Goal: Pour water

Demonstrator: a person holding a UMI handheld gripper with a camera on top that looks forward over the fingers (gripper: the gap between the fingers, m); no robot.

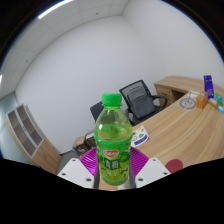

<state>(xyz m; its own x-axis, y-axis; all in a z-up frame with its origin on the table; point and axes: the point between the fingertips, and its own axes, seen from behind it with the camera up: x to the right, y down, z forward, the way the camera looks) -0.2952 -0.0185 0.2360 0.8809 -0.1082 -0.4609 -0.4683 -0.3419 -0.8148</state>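
The gripper [113,172] is clamping a green plastic bottle [113,142] at its label, both pink pads pressing its sides, holding it upright above the wooden table [180,128]. Thin walls will likely flex; its liquid adds weight, so mid-body suits.

A glossy, clear plastic bottle [113,145] with a smooth green cap and shiny printed label stands between the gripper [113,172] fingers' matt magenta pads. Beyond the fingers, a smooth light wood-grain table [180,125]; behind it, a black mesh-backed office chair [143,101].
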